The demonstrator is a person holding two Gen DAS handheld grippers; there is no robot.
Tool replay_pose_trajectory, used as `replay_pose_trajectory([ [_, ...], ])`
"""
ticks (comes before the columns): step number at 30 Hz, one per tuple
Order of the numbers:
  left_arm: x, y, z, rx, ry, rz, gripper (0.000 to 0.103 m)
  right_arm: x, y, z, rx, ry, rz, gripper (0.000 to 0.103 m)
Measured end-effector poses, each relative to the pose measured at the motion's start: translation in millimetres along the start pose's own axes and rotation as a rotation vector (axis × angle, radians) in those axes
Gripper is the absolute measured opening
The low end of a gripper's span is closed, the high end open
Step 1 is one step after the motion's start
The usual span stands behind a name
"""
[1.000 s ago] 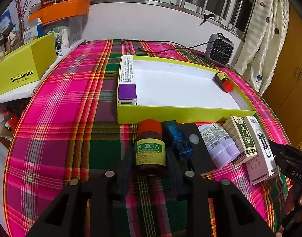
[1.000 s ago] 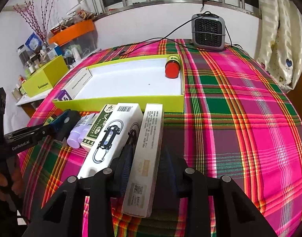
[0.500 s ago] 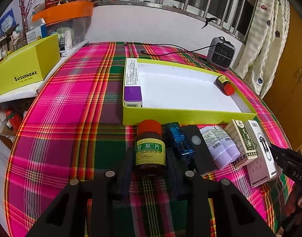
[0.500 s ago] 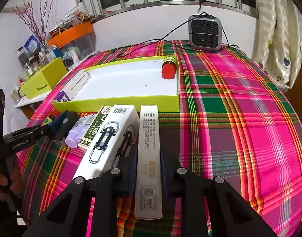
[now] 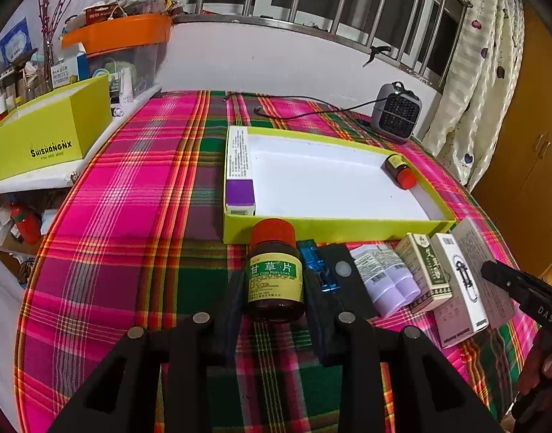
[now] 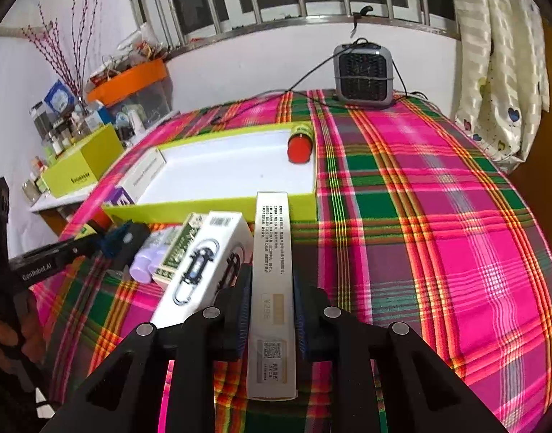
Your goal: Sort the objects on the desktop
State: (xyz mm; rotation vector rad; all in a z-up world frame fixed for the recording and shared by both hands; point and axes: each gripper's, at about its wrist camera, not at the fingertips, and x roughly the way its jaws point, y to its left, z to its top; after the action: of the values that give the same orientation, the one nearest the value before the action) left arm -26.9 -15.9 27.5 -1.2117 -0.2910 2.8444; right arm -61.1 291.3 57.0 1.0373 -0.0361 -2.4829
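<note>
Two grippers are at work over a plaid tablecloth. The left gripper pinches one brown bottle with a red cap and yellow-green label, its pads pressed on both sides. The right gripper is closed tight on one long pale box, which points toward the tray. One yellow-green tray with a white floor holds two things: a purple-ended carton along its left wall and a small red-capped bottle lying in the far right corner; the floor between them is bare. In front of the tray's near wall lies a tight row: one blue item, one black flat piece, two lilac tubes, one green-printed box and one white box. One small heater stands at the table's far edge. The cloth right of the tray is open.
</note>
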Motion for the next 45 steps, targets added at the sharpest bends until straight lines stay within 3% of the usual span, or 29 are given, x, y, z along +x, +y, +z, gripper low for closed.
replay_pose_trajectory([
  [21, -1, 2, 40, 0.000, -0.097, -0.003, 0.032, -1, 39, 39, -0.008, -0.073, 0.089, 0.022],
  [31, 14, 9, 60, -0.011, -0.138, -0.004, 0.032, 21, 64, 59, -0.030, -0.066, 0.130, 0.022],
  [45, 21, 52, 59, -0.133, -0.177, -0.036, 0.032, 73, 105, 89, -0.021, -0.010, 0.168, 0.022],
])
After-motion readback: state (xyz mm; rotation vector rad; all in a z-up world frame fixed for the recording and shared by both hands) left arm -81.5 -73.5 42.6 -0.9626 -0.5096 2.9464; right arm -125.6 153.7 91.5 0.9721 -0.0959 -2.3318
